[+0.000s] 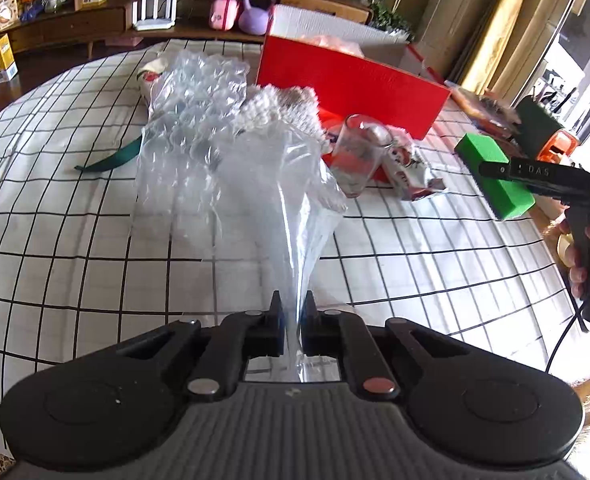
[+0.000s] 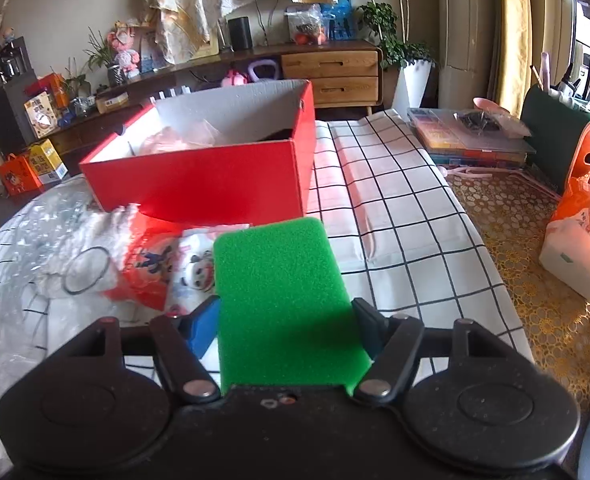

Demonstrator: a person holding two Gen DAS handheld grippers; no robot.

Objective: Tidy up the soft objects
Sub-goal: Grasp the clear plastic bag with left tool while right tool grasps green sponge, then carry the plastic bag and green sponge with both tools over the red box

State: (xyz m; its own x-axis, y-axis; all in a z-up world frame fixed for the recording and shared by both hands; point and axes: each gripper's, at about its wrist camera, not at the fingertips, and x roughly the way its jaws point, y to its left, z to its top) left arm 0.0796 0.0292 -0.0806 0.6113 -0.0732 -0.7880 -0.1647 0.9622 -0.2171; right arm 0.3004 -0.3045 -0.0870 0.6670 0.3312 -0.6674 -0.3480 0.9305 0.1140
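Right now we hold two soft things above the checked tablecloth (image 1: 75,240). Our left gripper (image 1: 293,304) is pinched narrow on a twisted tail of clear plastic film (image 1: 295,216), which fans out ahead toward twelve o'clock into a crumpled heap of bubble wrap (image 1: 199,112). Our right gripper (image 2: 287,312) is clamped on a green sponge (image 2: 279,280), its fingers pressing both long sides; from the left wrist view that same sponge (image 1: 495,176) hangs at three o'clock, clear of the cloth.

Ahead of the right gripper, at about eleven o'clock, stands the open red box (image 2: 199,176) with white inner walls. Inside it we see something pale pink and crumpled (image 2: 175,140) plus a dark patch near the far right corner that we cannot identify. Just in front of the box, near its front wall, lie a white fluffy cloth (image 2: 95,232) and a printed cartoon packet (image 2: 191,268). A clear glass (image 1: 355,152) stands between the bubble wrap and the packet in the left wrist view. At one o'clock from the right gripper, a stack of flat clear cases (image 2: 471,140) rests on the table edge, its contents too small to tell.
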